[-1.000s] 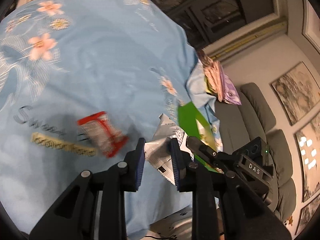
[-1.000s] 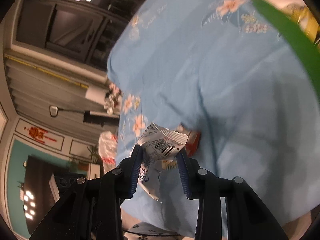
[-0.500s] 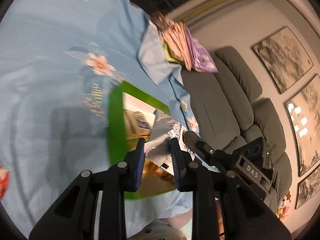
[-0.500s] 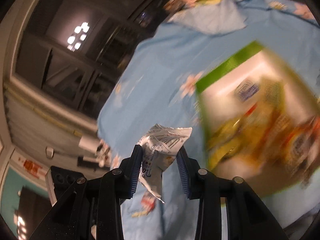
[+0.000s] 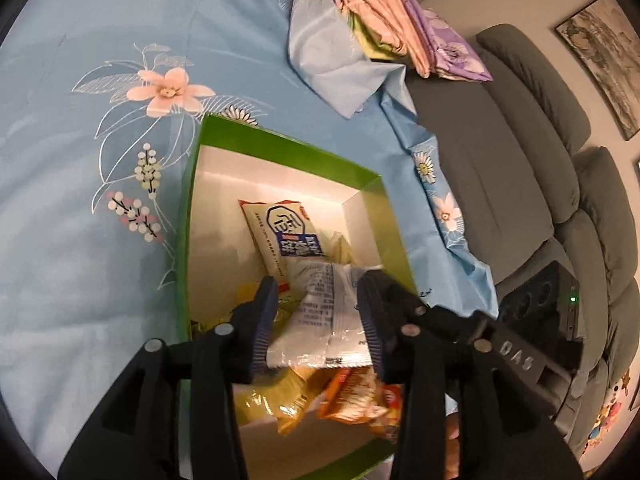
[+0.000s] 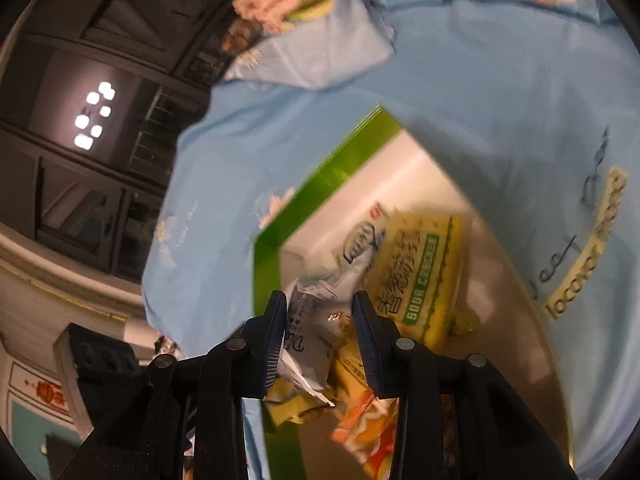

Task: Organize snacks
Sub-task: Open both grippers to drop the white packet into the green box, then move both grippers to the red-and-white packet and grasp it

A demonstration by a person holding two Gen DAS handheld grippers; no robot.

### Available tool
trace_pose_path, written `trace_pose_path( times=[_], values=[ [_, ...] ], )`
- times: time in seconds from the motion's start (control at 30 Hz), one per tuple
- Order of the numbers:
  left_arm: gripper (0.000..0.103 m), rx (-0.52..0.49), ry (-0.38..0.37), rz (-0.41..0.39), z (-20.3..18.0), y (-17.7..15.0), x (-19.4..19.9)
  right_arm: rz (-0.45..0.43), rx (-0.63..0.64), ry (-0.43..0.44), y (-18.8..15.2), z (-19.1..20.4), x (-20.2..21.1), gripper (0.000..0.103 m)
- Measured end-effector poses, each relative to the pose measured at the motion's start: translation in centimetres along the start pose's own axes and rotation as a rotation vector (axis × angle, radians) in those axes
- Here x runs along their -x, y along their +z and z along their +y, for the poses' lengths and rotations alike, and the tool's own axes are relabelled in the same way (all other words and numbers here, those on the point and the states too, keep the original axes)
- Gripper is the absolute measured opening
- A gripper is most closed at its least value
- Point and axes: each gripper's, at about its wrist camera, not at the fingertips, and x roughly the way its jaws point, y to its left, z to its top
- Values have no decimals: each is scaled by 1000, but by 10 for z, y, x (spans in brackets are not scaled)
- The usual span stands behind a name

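A green box (image 5: 280, 144) with a white inside sits on the blue floral cloth and holds several snack packets. My left gripper (image 5: 318, 312) is over the box, its fingers spread wider than before, with a white printed packet (image 5: 324, 312) between them. My right gripper (image 6: 320, 320) is over the same box (image 6: 320, 184) and is shut on another white packet (image 6: 308, 320). Below lie a yellow soda cracker packet (image 6: 420, 276), a white and blue packet (image 5: 280, 236) and orange packets (image 5: 352, 396).
Blue floral cloth (image 5: 100, 180) covers the surface around the box. Folded pink and purple fabrics (image 5: 400, 32) lie at the far edge. A grey sofa (image 5: 520, 160) stands to the right. The other gripper's black body (image 5: 540, 320) is close by.
Both grippers swung from the open cloth to above the green box, carrying their white packets. The left gripper's fingers have spread wider around its packet. The red packet on the cloth left the view.
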Motion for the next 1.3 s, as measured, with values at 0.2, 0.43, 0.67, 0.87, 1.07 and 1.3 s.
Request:
trace_pose_path(
  times=[0.2, 0.43, 0.67, 0.87, 1.07, 1.3],
  values=[
    [93, 19, -11, -144, 10, -10, 43, -58, 42, -90, -7, 18, 24, 64],
    [103, -50, 69, -371, 47, -46, 151, -218, 372, -163, -54, 107, 76, 95],
    [103, -33, 329, -514, 128, -123, 235, 2, 619, -15, -130, 179, 6, 102],
    [103, 143, 360, -446, 205, -163, 252, 270, 668, 30, -190, 200, -85, 102],
    [102, 373, 95, -359, 260, -161, 242, 508, 395, 179, -216, 167, -137, 102],
    [102, 472, -6, -315, 269, -143, 220, 554, 209, 237, -219, 138, -141, 101]
  ],
)
